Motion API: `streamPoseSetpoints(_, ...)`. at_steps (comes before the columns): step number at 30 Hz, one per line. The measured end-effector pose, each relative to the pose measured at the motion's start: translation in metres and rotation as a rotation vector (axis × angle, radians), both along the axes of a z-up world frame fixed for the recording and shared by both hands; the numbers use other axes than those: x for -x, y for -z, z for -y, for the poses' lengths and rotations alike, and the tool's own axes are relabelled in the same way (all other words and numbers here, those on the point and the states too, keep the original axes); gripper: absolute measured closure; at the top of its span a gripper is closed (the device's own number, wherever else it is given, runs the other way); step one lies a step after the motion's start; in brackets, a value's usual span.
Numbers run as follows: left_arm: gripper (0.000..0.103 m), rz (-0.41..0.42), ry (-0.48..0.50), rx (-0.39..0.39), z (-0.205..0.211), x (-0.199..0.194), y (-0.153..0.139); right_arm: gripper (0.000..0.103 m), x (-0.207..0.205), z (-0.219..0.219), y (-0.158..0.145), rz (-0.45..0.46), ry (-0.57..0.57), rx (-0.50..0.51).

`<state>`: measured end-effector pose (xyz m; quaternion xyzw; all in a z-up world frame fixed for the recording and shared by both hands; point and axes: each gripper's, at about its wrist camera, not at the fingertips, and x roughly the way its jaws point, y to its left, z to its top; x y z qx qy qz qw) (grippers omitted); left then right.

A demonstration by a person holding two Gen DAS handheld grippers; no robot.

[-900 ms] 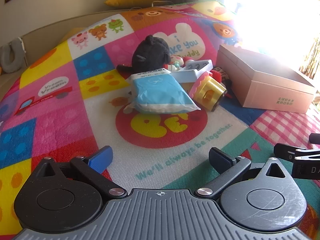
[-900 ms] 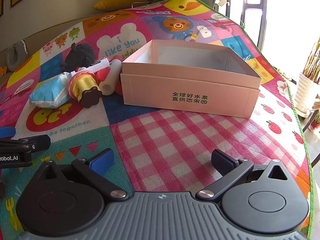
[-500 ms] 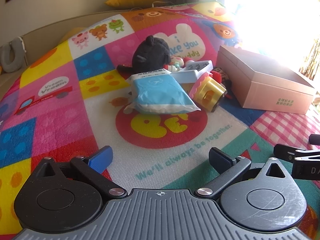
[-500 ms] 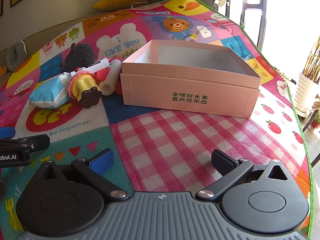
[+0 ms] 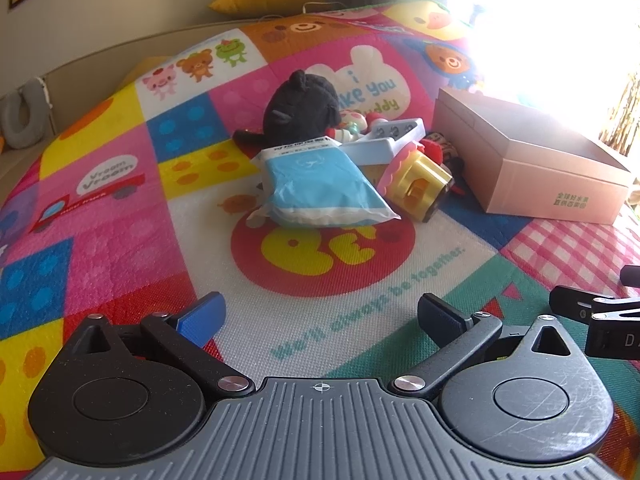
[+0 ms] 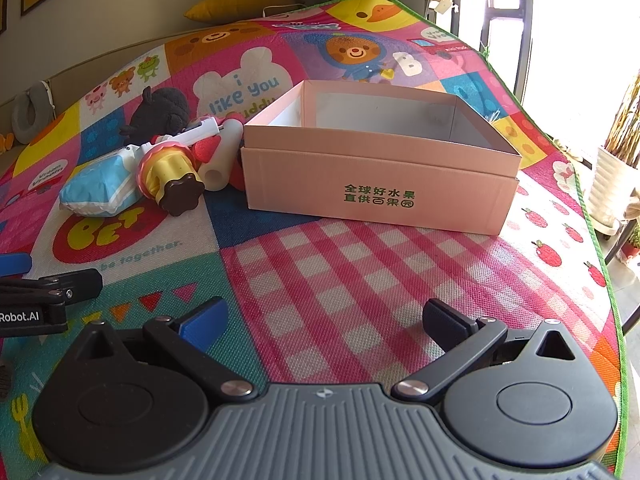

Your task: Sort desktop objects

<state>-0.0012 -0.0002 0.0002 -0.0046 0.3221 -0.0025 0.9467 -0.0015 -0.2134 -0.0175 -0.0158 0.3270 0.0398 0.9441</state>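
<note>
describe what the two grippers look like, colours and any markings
Both look alike: a ribbed grey body, two round black discs, black linkage arms with silver pivot screws. On each, the left gripper and the right gripper, one pad is blue and the other black. White lettering on the left one's side ends in "Robot.AI".

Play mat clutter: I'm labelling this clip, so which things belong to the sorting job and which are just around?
For the job:
- open pink cardboard box
- blue-and-white plastic packet
- black plush toy
- yellow toy with pink frill
- white foam tube

Just around:
- yellow cushion
- grey neck pillow
- potted plant
</note>
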Motion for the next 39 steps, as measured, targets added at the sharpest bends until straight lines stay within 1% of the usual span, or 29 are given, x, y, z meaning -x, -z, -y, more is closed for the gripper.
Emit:
streamPoseSetpoints(2,0.000,0.005,0.001,0.017,-0.001,0.001,-0.001,0.000,0.000,0.000,0.000,0.000,0.000,-0.001)
streamPoseSetpoints(4,0.000,0.007,0.005,0.010,0.000,0.001,0.000,0.000,-0.003,-0.002,0.001,-0.001,0.002,0.002)
streamPoseSetpoints(10,0.000,0.016,0.003,0.034,-0.004,0.002,0.000,0.000,0.001,-0.001,-0.001,0.001,0.003,0.013)
streamPoseSetpoints(12,0.000,0.017,0.002,0.035,-0.004,0.002,0.000,0.000,0.003,-0.005,-0.002,0.014,0.004,0.039)
streamPoseSetpoints(13,0.000,0.018,0.001,0.036,-0.004,0.002,0.000,0.000,0.006,-0.010,-0.003,0.033,0.003,0.077)
streamPoseSetpoints(17,0.000,0.019,0.002,0.039,-0.005,0.002,-0.001,0.000,0.024,-0.047,-0.001,0.164,-0.014,0.354)
streamPoseSetpoints(20,0.000,0.024,0.001,0.052,-0.006,0.002,-0.001,0.000,0.029,-0.064,0.002,0.218,-0.008,0.472)
streamPoseSetpoints(22,0.000,0.026,0.000,0.058,-0.007,0.003,-0.001,0.000,0.030,-0.069,0.003,0.234,-0.006,0.509)
streamPoseSetpoints(24,0.000,0.026,0.000,0.059,-0.007,0.003,-0.001,0.000,0.026,-0.064,0.000,0.210,-0.003,0.470)
streamPoseSetpoints(28,0.000,0.023,-0.002,0.050,-0.005,0.003,0.000,0.000,0.013,-0.040,-0.006,0.120,0.006,0.275)
streamPoseSetpoints(30,0.000,0.019,-0.004,0.039,-0.004,0.003,0.000,0.000,0.006,-0.018,-0.005,0.053,0.012,0.113)
streamPoseSetpoints(31,0.000,0.020,-0.007,0.038,-0.004,0.003,0.000,0.000,0.000,-0.005,-0.003,0.009,0.016,0.016)
streamPoseSetpoints(32,0.000,0.022,-0.015,0.037,-0.003,0.004,0.000,0.000,-0.004,0.007,-0.003,-0.012,0.025,-0.066)
streamPoseSetpoints(34,0.000,0.022,-0.041,0.025,-0.003,0.004,0.000,0.000,0.000,0.020,-0.002,0.028,0.033,-0.168)
streamPoseSetpoints(36,0.000,0.020,-0.048,0.027,-0.004,0.004,0.000,0.000,0.001,0.022,-0.002,0.040,0.036,-0.195)
streamPoseSetpoints(39,0.000,0.015,-0.060,0.014,-0.003,0.003,0.000,0.000,0.001,0.017,-0.002,0.035,0.035,-0.169)
